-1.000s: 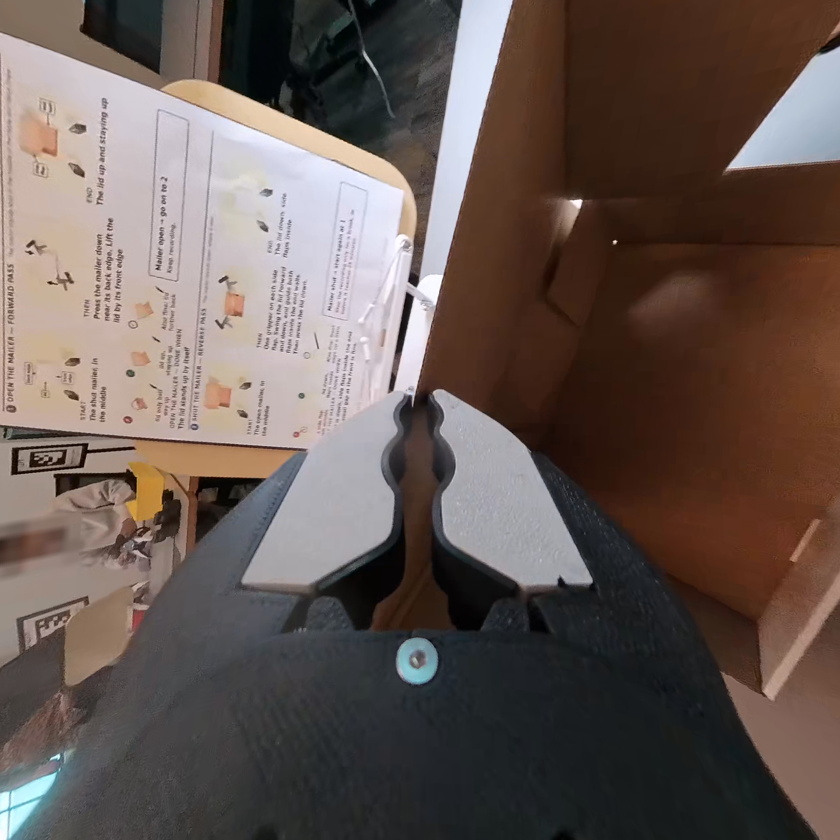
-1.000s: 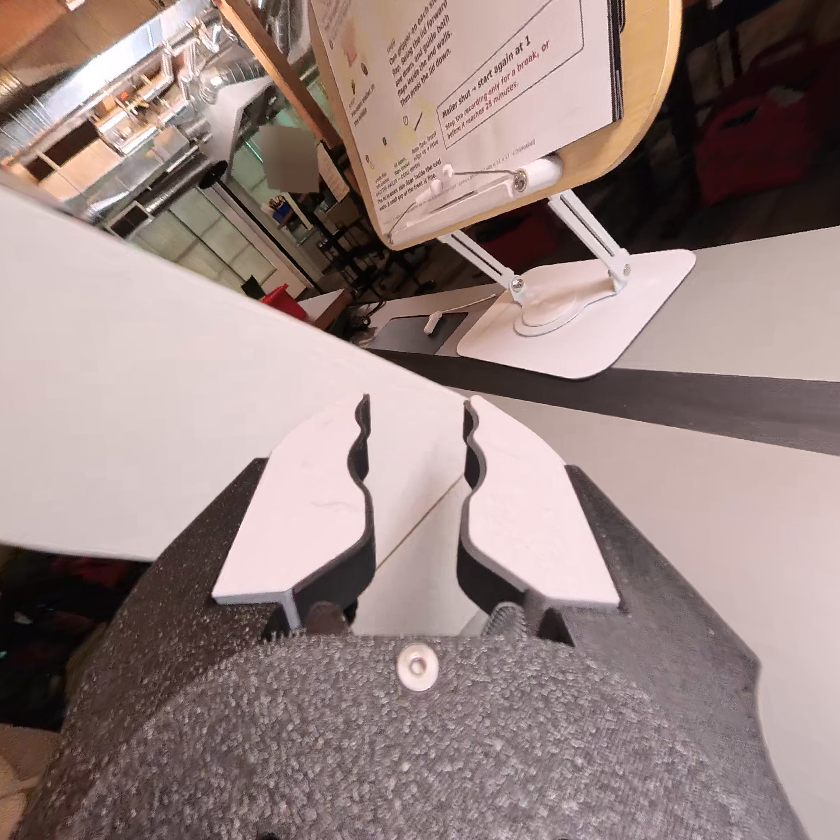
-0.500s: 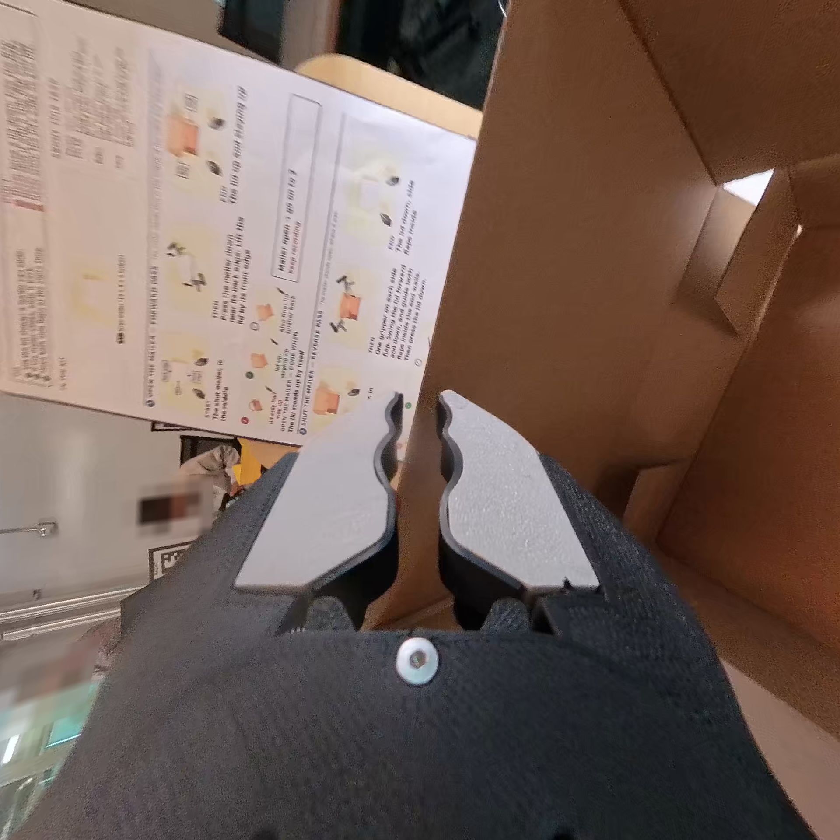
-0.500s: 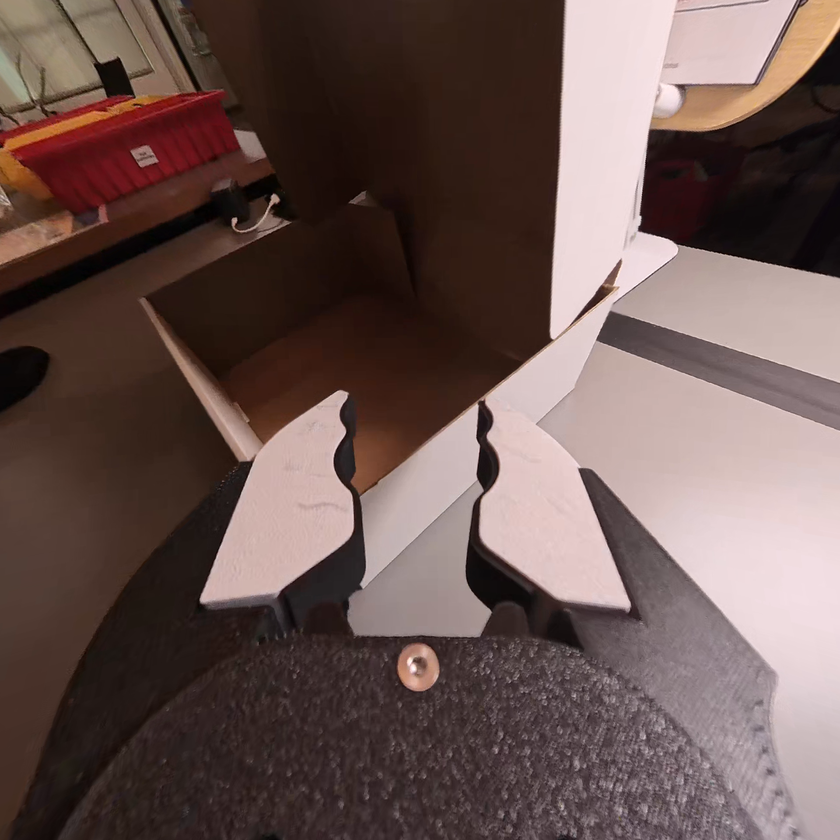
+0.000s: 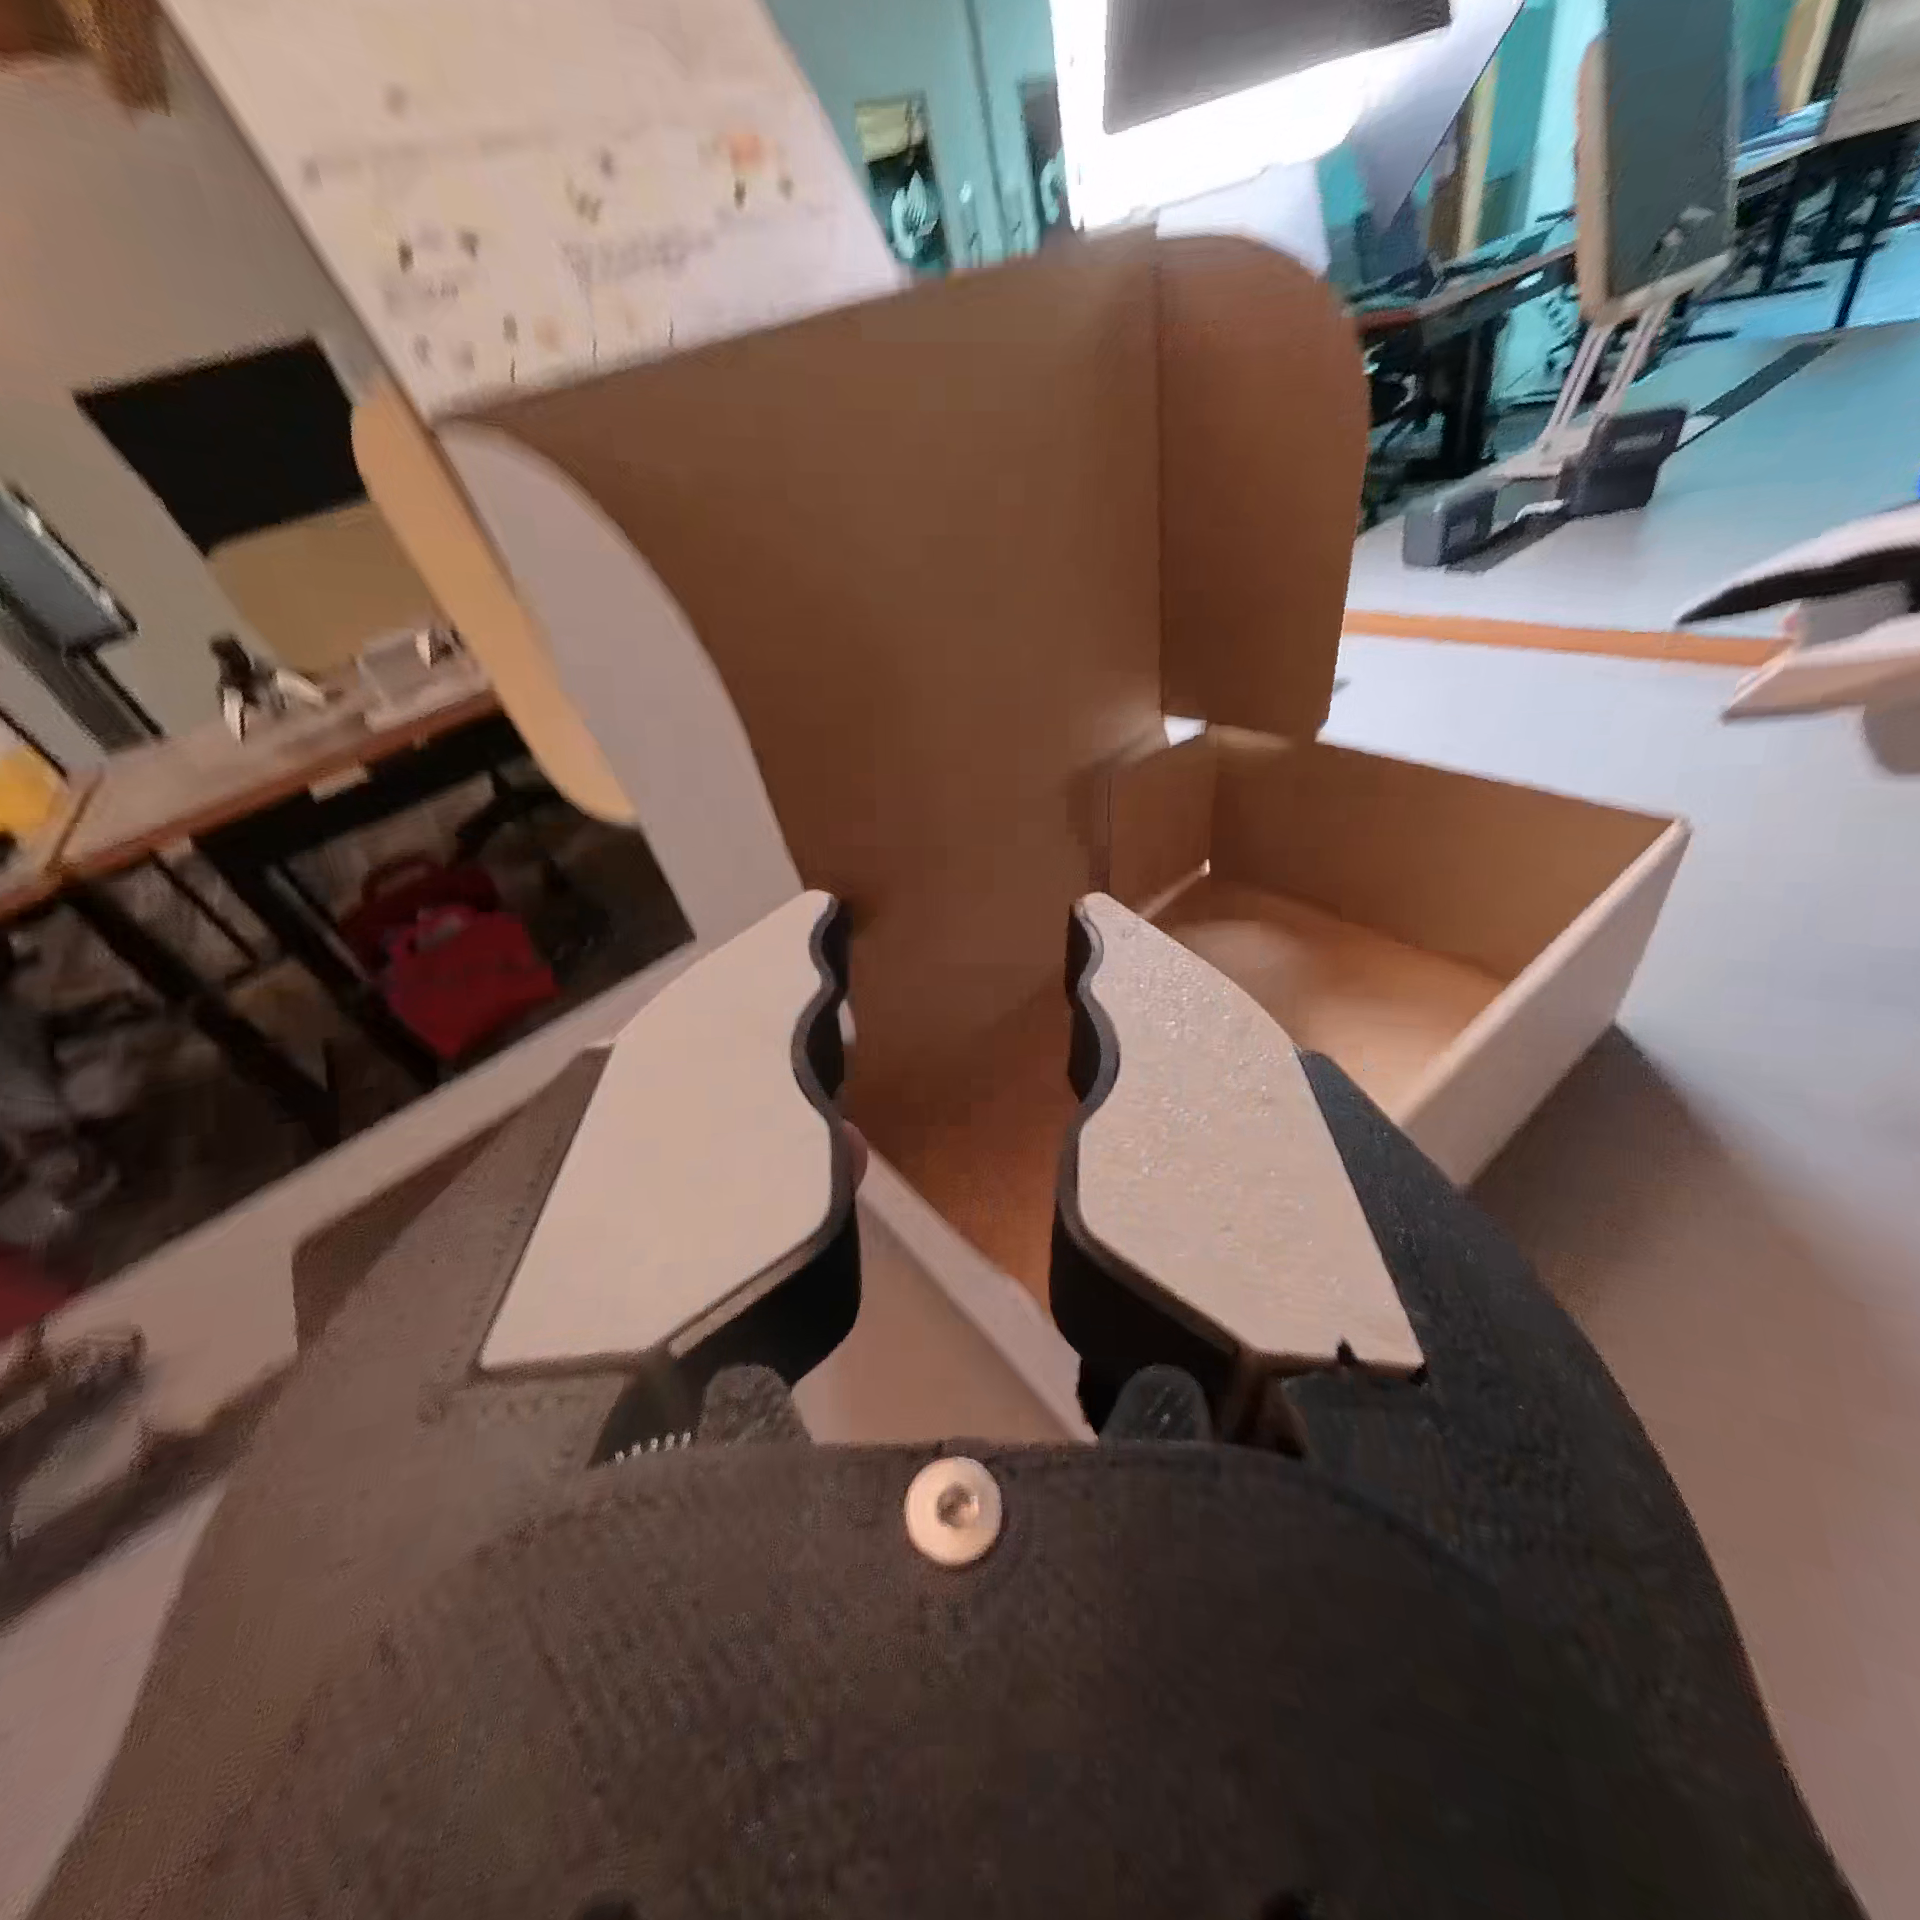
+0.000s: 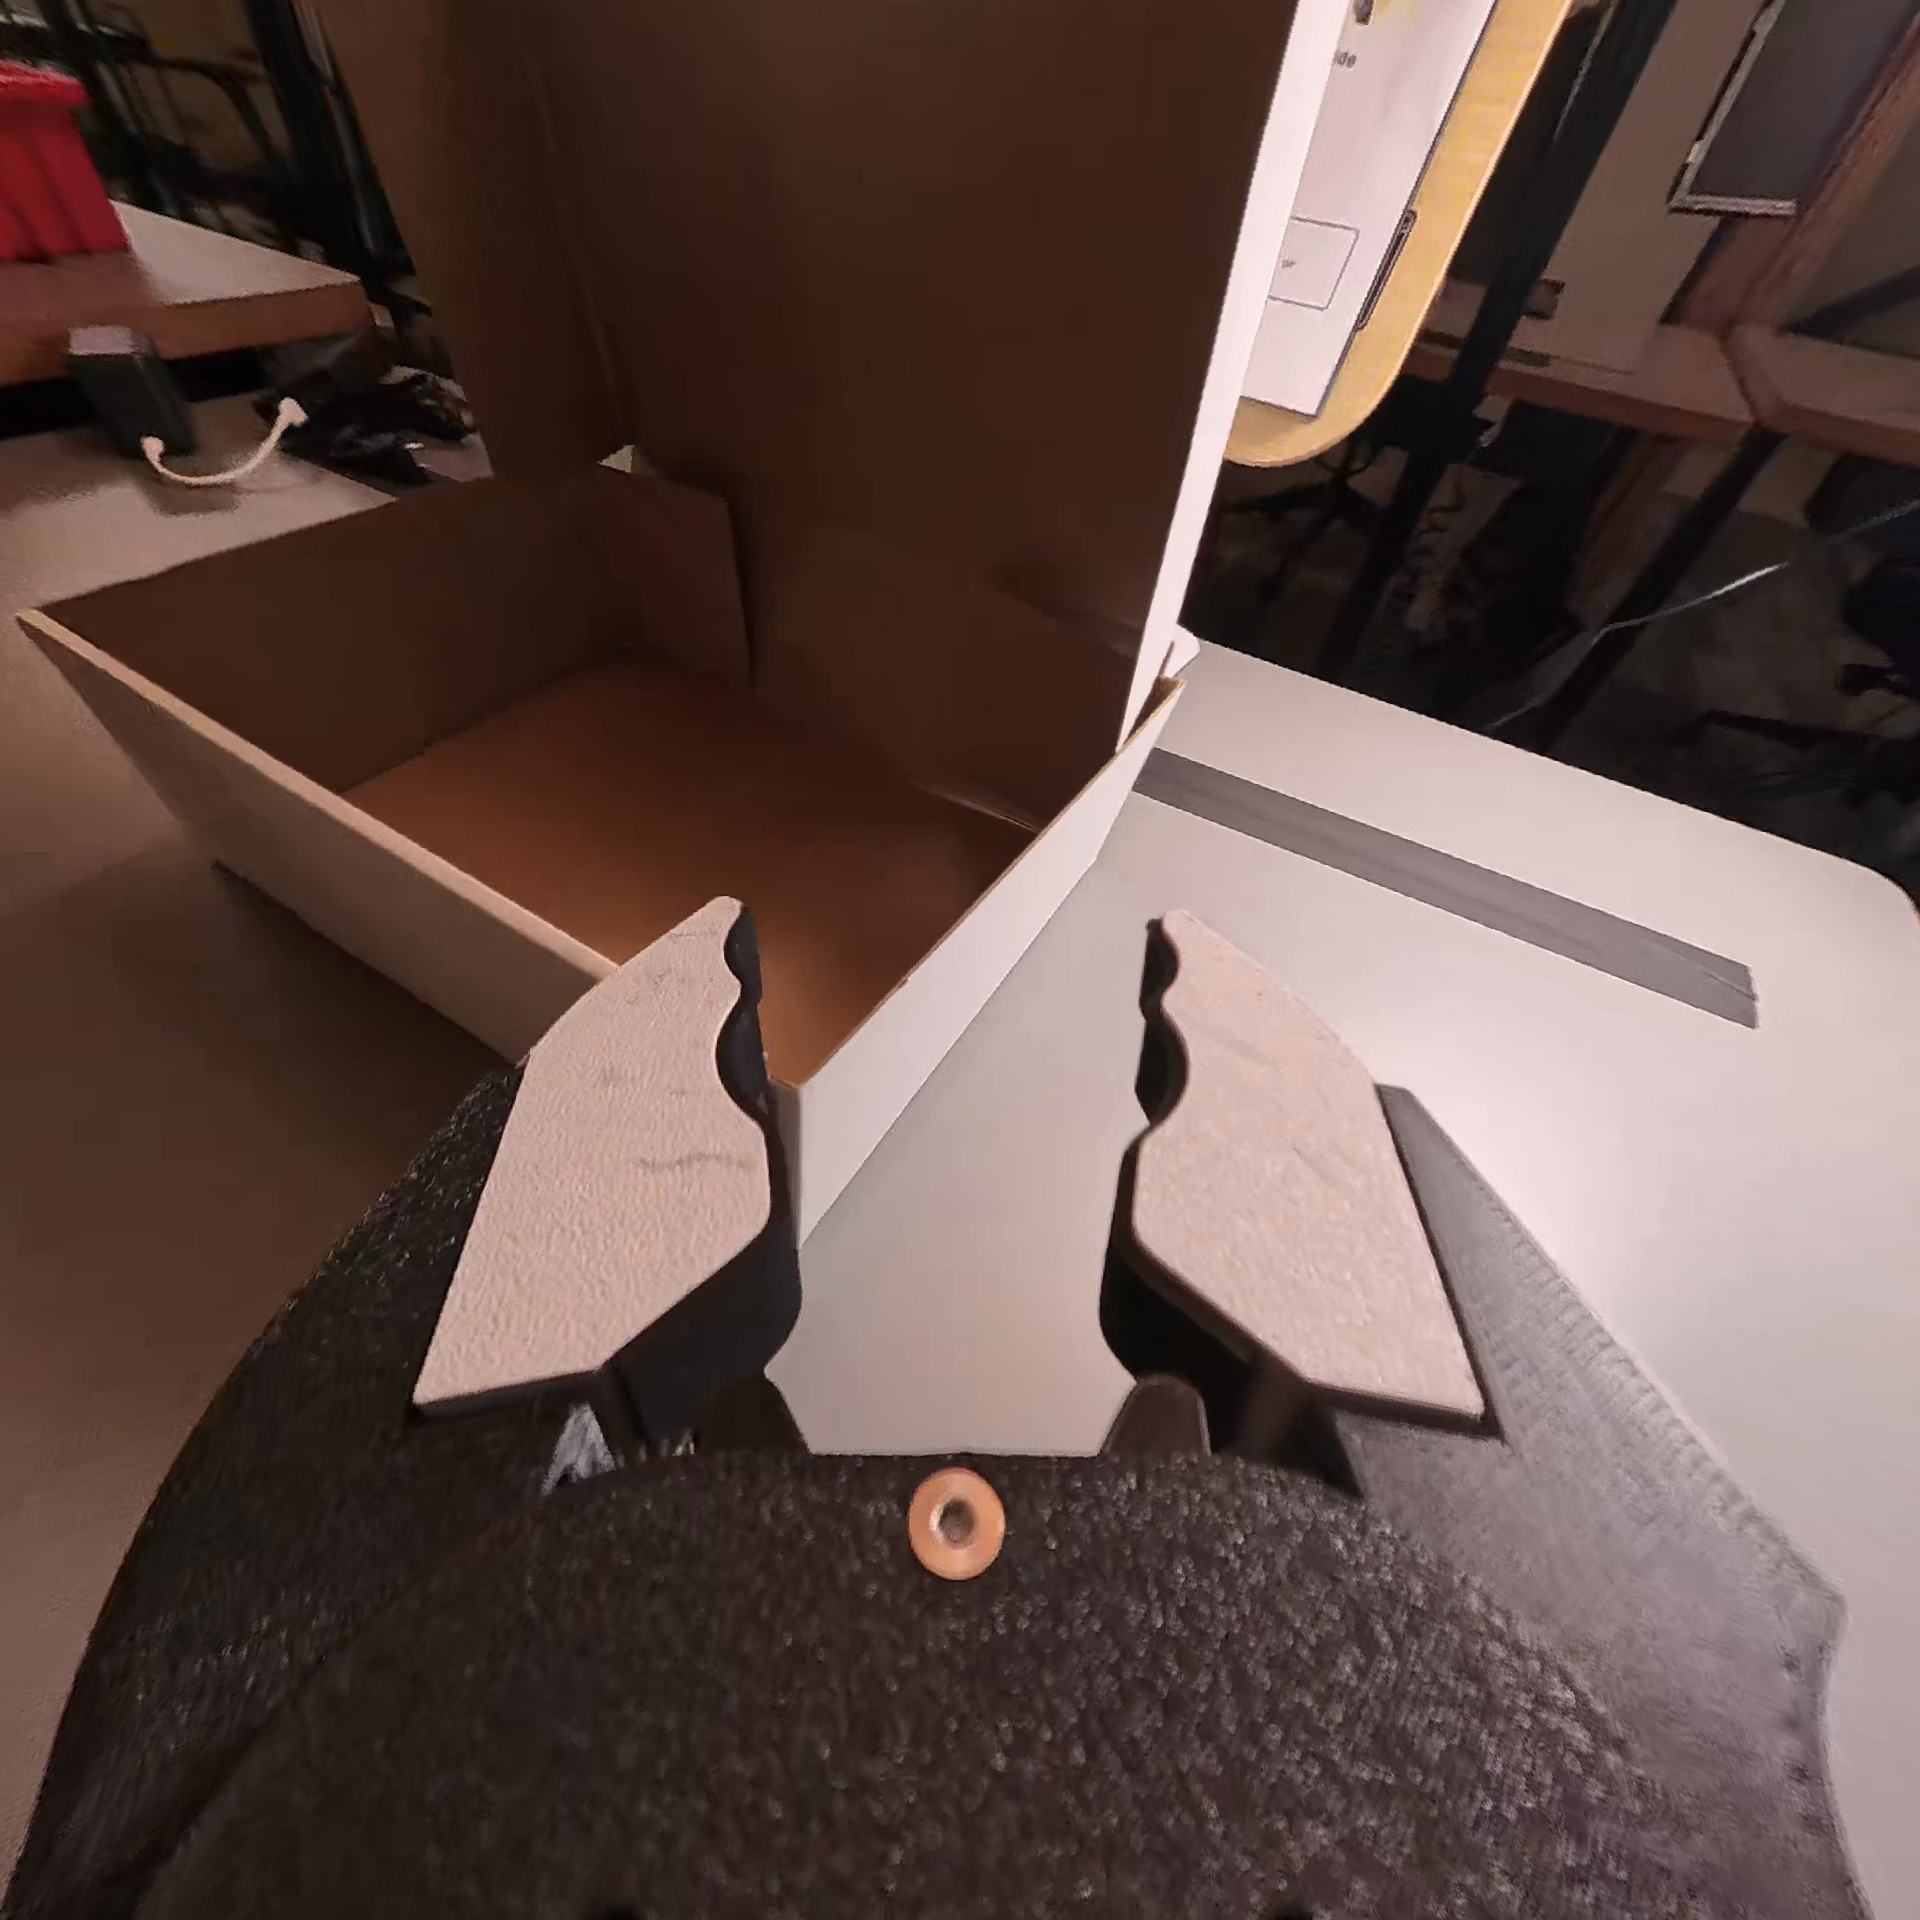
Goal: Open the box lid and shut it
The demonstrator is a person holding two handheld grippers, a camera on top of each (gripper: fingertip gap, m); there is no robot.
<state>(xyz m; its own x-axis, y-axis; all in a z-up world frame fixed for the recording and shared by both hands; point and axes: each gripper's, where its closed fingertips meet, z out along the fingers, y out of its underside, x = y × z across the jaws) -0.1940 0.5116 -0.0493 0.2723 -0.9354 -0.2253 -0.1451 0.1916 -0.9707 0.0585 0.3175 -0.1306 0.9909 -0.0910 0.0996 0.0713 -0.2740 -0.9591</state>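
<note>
box: shallow rectangular corrugated cardboard box (image 6: 312, 831), white outside, brown inside, open, nothing in it; sits on the table
lid: flat brown-faced cardboard lid (image 5: 914, 623) standing roughly upright from the box's back wall, rounded side flap (image 5: 1257, 499) folded forward off its edge; white outer face (image 6: 1216, 416) shows in right wrist view
left gripper: left gripper (image 5: 956, 914) with black grainy body, pale rough-textured fingers (image 5: 686, 1143) with wavy inner edges; spread apart, holding nothing, just beside the box's near wall, pointed at the lid
right gripper: right gripper (image 6: 945, 925) of same build, fingers spread wide, gripping nothing, at the box's front corner; its tips (image 5: 1808, 623) also show beside the box in left wrist view
table: smooth matte light grey table (image 6: 1455, 1091) under the box, dark grey tape strip (image 6: 1558, 914) beside the box
stand: tan rounded wooden board (image 6: 1382, 312) carrying a white printed sheet, behind the lid
room: blurred workshop, wooden benches and a red bag (image 5: 457, 966) behind the box
</note>
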